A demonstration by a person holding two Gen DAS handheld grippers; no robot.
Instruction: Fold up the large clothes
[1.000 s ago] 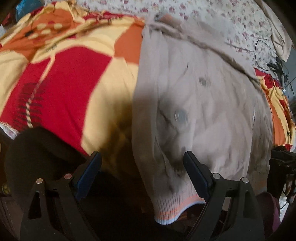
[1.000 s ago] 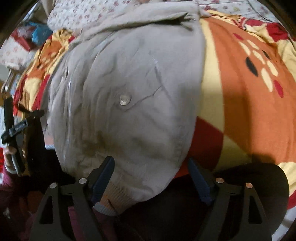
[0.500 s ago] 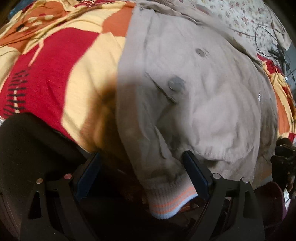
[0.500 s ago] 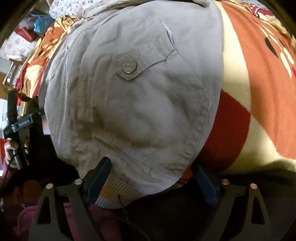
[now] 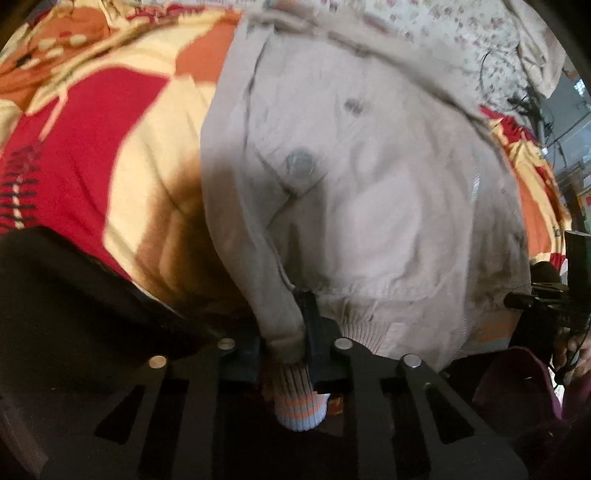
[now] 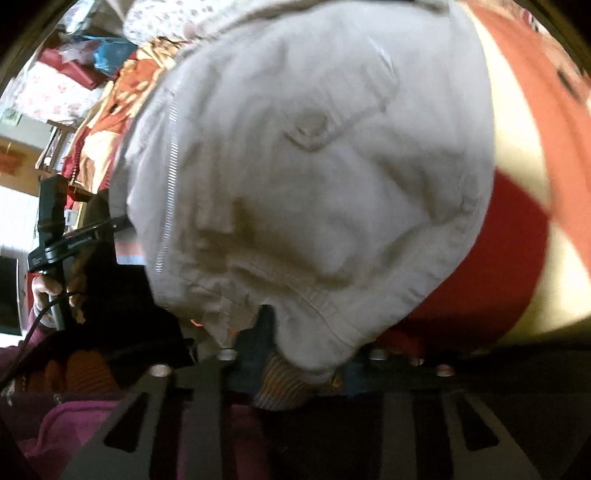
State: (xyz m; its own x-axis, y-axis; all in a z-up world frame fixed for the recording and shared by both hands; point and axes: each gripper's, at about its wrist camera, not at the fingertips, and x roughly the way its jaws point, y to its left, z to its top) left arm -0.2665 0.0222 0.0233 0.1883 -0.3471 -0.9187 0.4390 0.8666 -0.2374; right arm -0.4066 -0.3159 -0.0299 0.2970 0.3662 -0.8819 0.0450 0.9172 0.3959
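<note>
A beige zip jacket (image 5: 369, 177) with snap buttons lies front up on the bed; it fills the right wrist view (image 6: 314, 184) too. My left gripper (image 5: 284, 332) is shut on the jacket's bottom left corner, with the striped ribbed hem (image 5: 301, 406) sticking out between the fingers. My right gripper (image 6: 303, 354) is shut on the jacket's bottom right corner at the ribbed hem (image 6: 280, 387). Each gripper shows at the edge of the other's view, the right one in the left wrist view (image 5: 546, 299) and the left one in the right wrist view (image 6: 74, 240).
A red, orange and cream blanket (image 5: 92, 129) covers the bed under the jacket. A floral sheet (image 5: 443, 33) and cables (image 5: 524, 99) lie at the far end. Bags and clutter (image 6: 85, 59) stand beyond the bed's left side.
Both grippers moved forward onto the jacket's hem corners and closed on them; they were open before.
</note>
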